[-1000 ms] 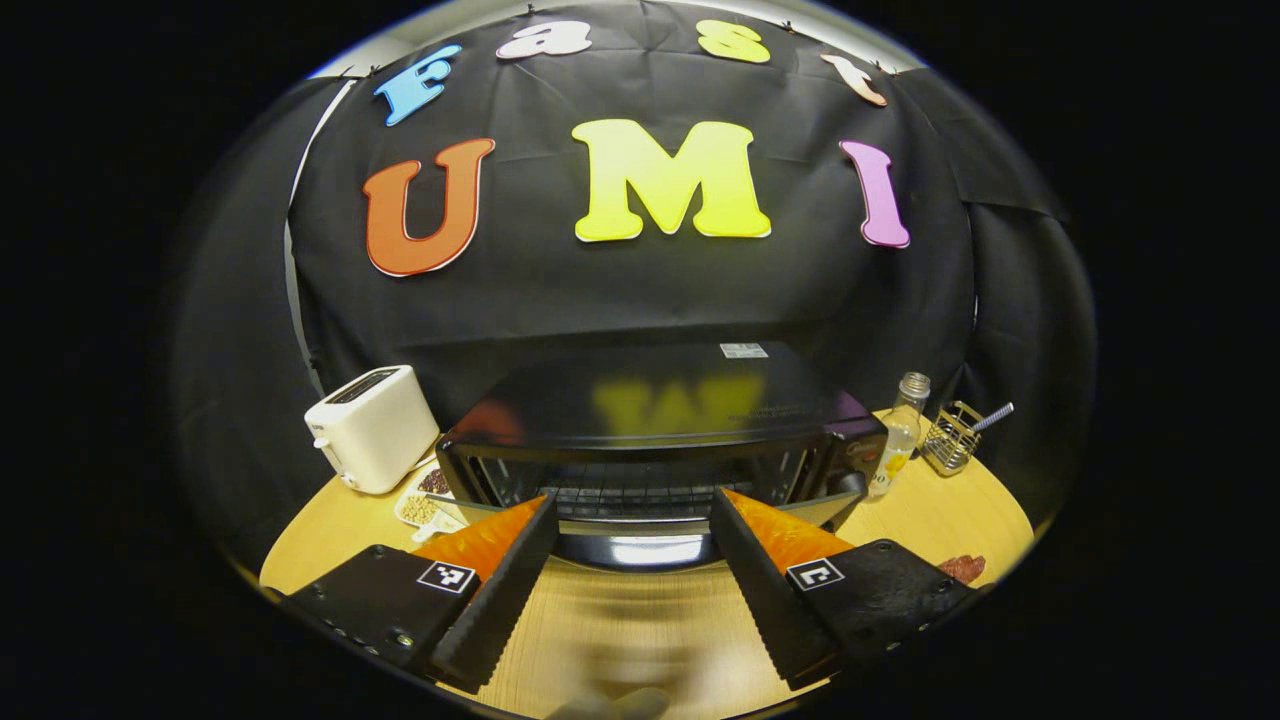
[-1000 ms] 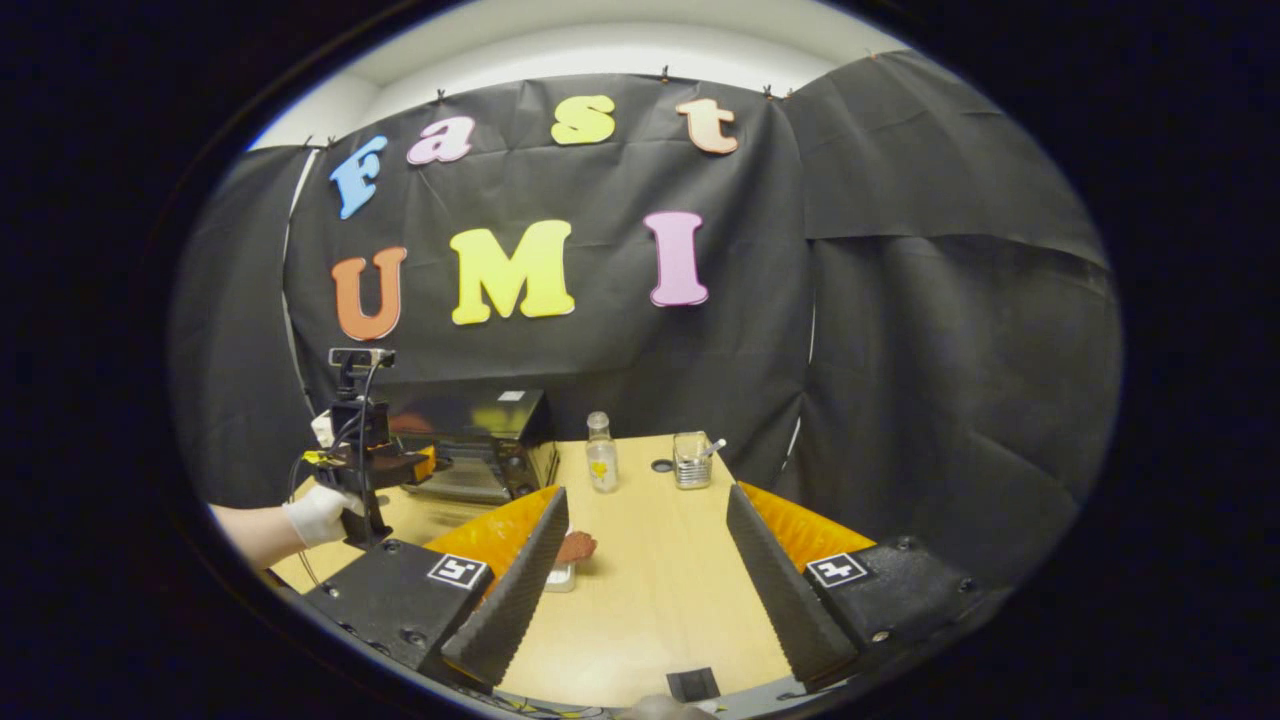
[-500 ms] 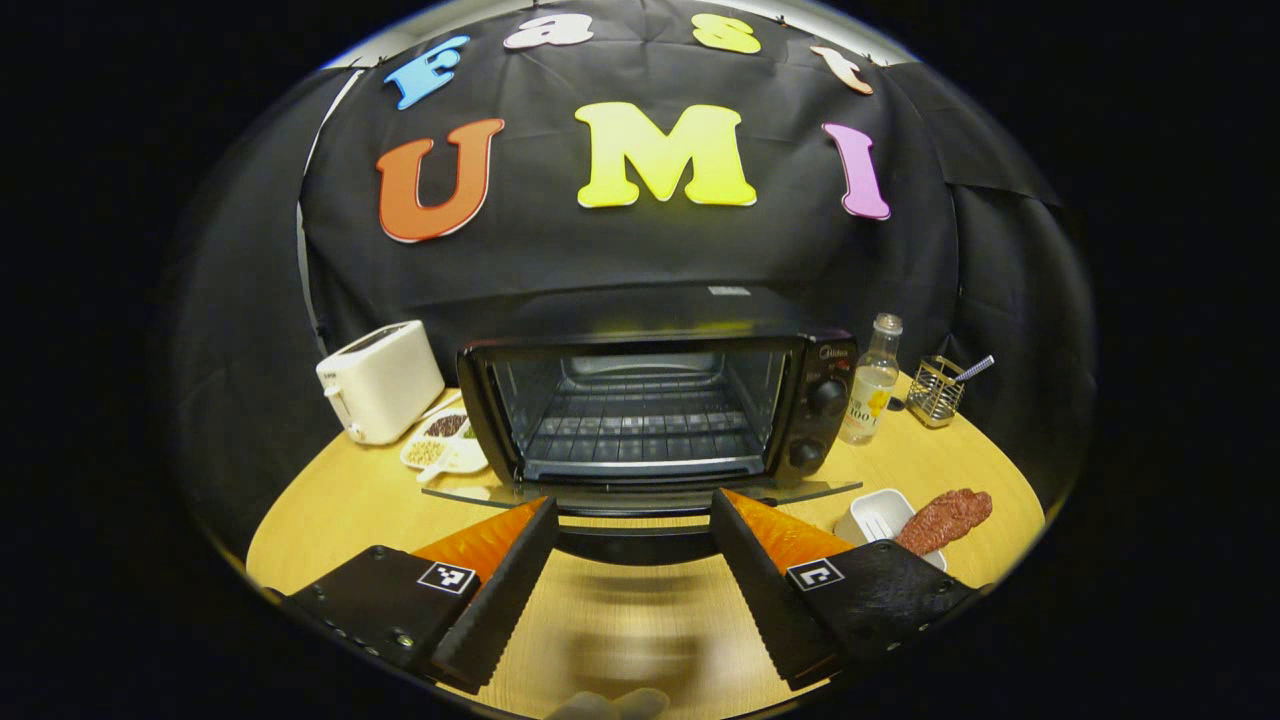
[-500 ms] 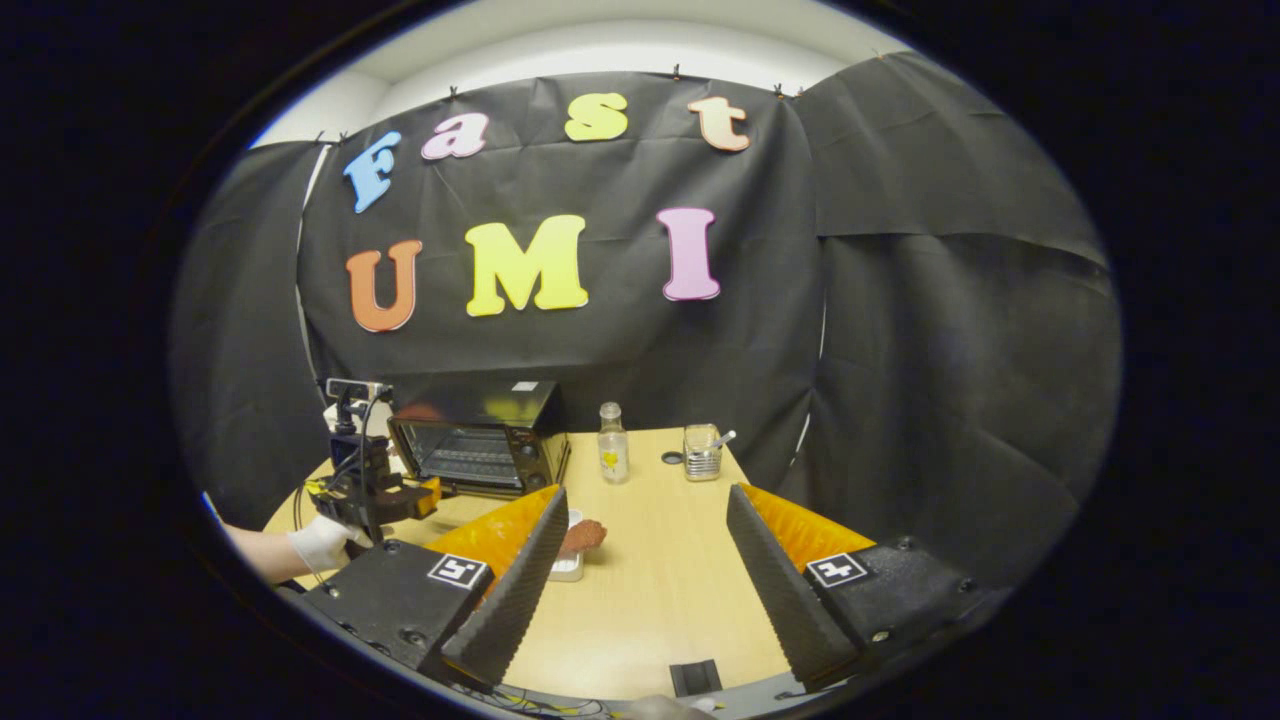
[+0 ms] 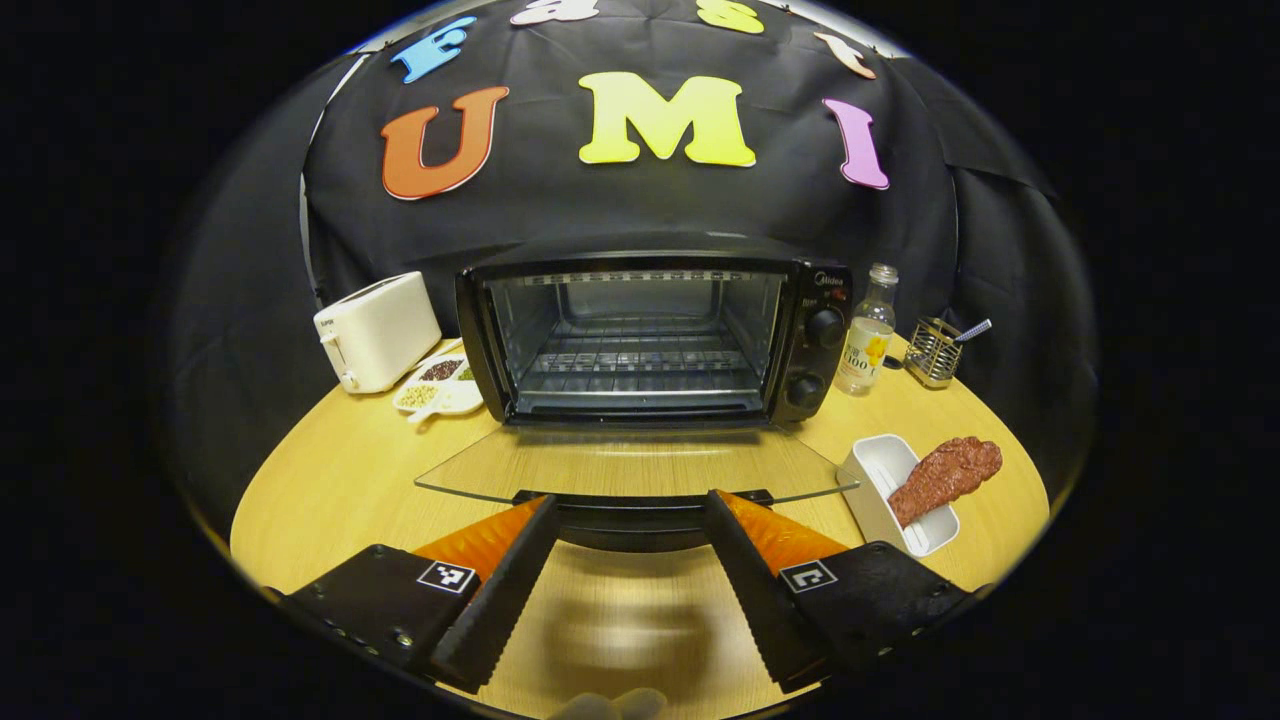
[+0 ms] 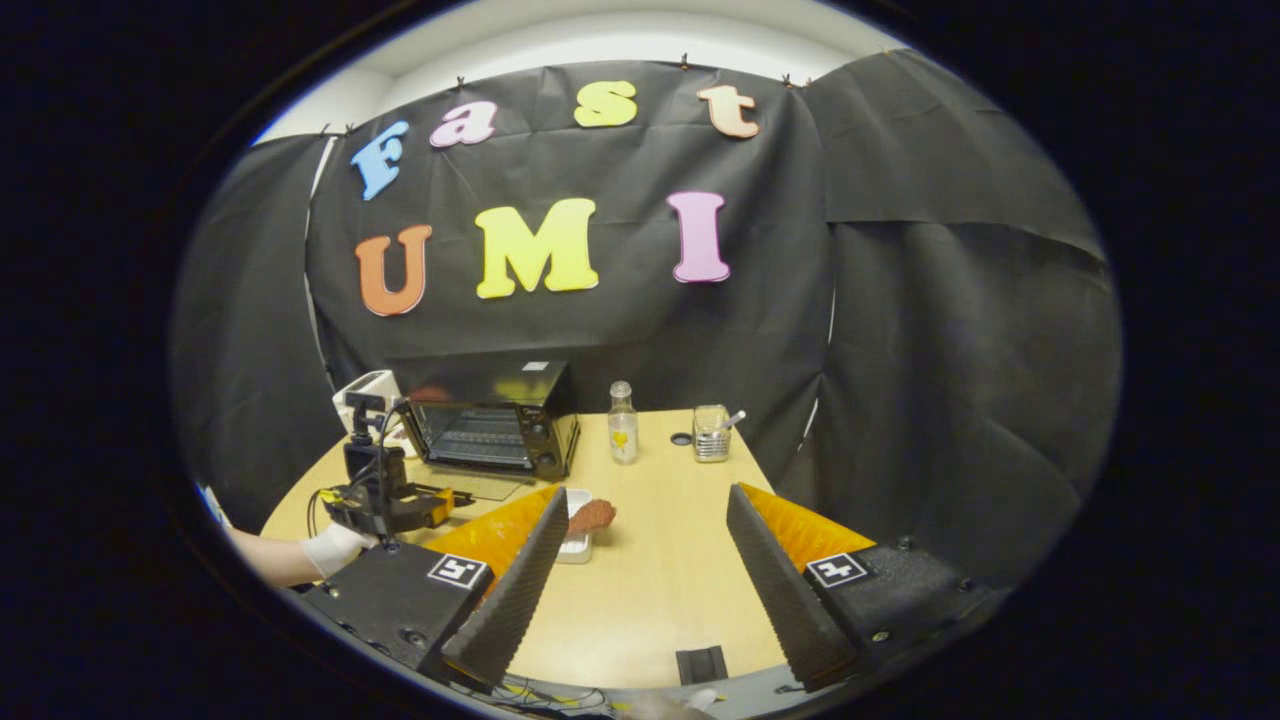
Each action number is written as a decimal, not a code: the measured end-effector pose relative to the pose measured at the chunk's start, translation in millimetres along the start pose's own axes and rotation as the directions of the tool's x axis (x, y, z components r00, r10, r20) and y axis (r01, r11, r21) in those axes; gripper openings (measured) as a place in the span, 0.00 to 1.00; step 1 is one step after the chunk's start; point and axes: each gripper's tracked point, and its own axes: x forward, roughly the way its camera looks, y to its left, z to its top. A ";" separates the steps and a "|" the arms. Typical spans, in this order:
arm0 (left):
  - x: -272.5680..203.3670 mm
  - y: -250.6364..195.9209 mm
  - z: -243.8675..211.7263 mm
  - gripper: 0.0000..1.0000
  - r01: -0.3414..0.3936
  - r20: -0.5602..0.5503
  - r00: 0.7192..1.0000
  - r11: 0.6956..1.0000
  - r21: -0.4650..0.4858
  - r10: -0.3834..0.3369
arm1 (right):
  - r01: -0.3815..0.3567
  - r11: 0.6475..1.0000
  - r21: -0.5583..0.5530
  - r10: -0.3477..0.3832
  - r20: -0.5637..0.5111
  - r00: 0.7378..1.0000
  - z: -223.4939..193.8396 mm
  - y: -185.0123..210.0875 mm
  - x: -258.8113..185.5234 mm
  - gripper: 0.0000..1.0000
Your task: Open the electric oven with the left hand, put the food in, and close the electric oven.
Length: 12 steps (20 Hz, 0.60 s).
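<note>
The black electric oven (image 5: 640, 330) stands open, its glass door (image 5: 630, 465) lying flat toward me and the wire rack bare inside. My left gripper (image 5: 630, 500) is open, its fingers on either side of the door's dark handle (image 5: 640, 522) without pressing on it. A brown piece of meat (image 5: 945, 470) rests across a white tray (image 5: 872, 478) to the oven's right. In the right gripper view my right gripper (image 6: 645, 492) hangs open over the table, the meat (image 6: 590, 516) just beyond its left finger. Farther left there, a gloved hand (image 6: 335, 548) holds the left gripper (image 6: 385, 500) before the oven (image 6: 495, 420).
A white toaster (image 5: 375, 330) and a divided dish of beans (image 5: 435, 385) sit left of the oven. A small bottle (image 5: 865, 335) and a wire holder (image 5: 935, 350) stand to its right. A small black block (image 6: 702, 663) lies at the round wooden table's (image 6: 660, 580) near edge.
The oven door has swung from partly open down to flat as my left gripper drew back and lower. The right gripper stayed open and shifted only slightly.
</note>
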 end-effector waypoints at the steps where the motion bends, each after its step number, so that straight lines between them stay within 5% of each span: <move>1: 1.1 -0.7 -6.5 0.94 0.001 -0.014 1.000 1.000 -0.002 -0.001 | 0.001 1.000 -0.001 -0.001 -0.002 1.000 -1.0 0.1 0.7 1.00; 12: 16.0 3.6 -44.6 0.95 -0.003 -0.131 0.991 1.000 0.006 0.004 | 0.027 1.000 0.003 -0.027 -0.037 0.999 -10.9 -7.1 8.0 1.00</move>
